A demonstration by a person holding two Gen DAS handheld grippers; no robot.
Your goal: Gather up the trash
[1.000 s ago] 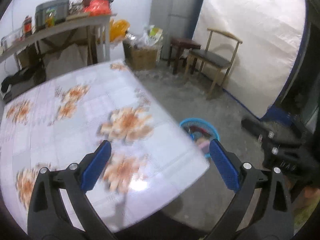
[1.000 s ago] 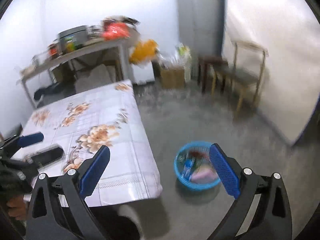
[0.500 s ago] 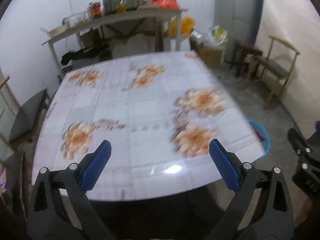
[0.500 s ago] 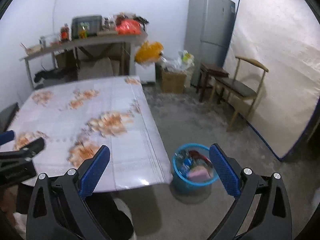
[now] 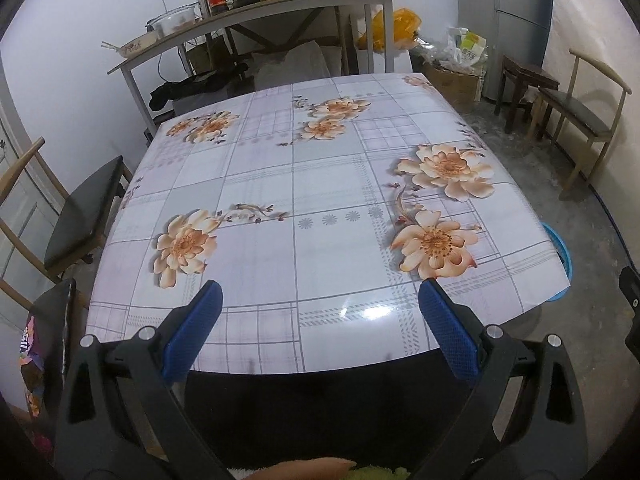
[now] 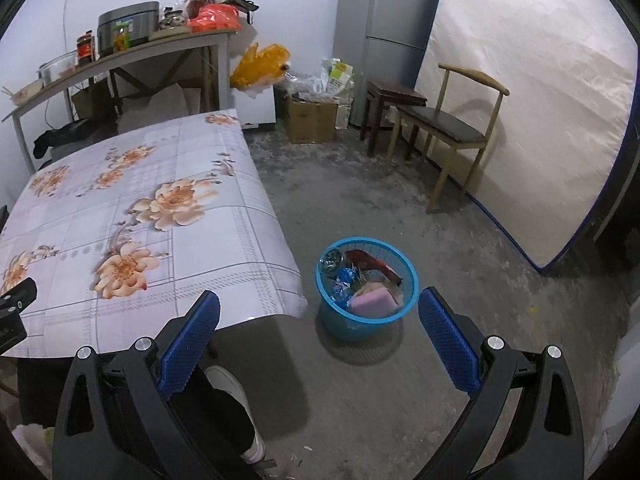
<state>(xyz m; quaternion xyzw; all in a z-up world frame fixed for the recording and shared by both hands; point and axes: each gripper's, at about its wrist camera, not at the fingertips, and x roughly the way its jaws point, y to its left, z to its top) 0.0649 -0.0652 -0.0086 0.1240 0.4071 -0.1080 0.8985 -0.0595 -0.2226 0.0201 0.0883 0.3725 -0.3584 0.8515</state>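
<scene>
My left gripper [image 5: 320, 332] hangs over the near edge of the table [image 5: 328, 184], fingers spread wide with nothing between them. My right gripper [image 6: 320, 340] is past the table's near right corner, above the floor [image 6: 360, 408], fingers likewise released and bare. The blue bin [image 6: 336, 322] stands on the floor just beside that corner, holding the trash [image 6: 374, 300]: wrappers and a pink block.

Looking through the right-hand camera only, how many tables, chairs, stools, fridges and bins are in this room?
Tables: 2, floral-clothed dining table and grey metal-legged side table
Wooden-framed chair with dark seat: 1
Dark wooden stool: 1
Tall grey fridge: 1
Blue plastic mesh basket of trash: 1
Total: 6
</scene>
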